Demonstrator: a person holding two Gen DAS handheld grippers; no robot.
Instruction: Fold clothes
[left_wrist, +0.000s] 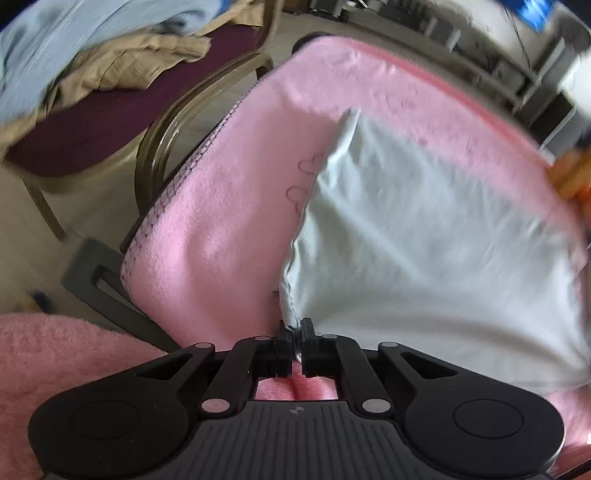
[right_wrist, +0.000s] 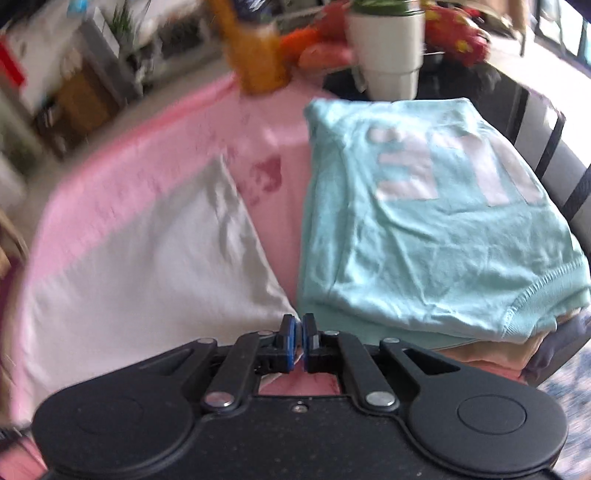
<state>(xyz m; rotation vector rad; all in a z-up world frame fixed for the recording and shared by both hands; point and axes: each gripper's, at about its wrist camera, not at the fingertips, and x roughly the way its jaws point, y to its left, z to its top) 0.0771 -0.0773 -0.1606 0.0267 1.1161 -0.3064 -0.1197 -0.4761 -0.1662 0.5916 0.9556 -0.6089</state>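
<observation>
A pale grey-white garment (left_wrist: 424, 240) lies folded flat on a pink blanket (left_wrist: 221, 184) that covers the table. My left gripper (left_wrist: 296, 332) is shut on its near left corner, and a strip of the cloth shows between the black fingers. In the right wrist view the same garment (right_wrist: 147, 258) narrows to a near right corner that runs into the blue pads of my right gripper (right_wrist: 298, 328), which is shut on it. Just to its right a folded turquoise sweater (right_wrist: 424, 240) with white lettering tops a stack of clothes on the pink blanket (right_wrist: 129, 147).
Left of the table, a chair with a maroon seat (left_wrist: 110, 110) carries a beige garment (left_wrist: 129, 62) and a light blue one (left_wrist: 55, 44). A white plant pot (right_wrist: 388, 48), an orange bottle (right_wrist: 258, 55) and red flowers (right_wrist: 454, 33) stand at the table's far edge.
</observation>
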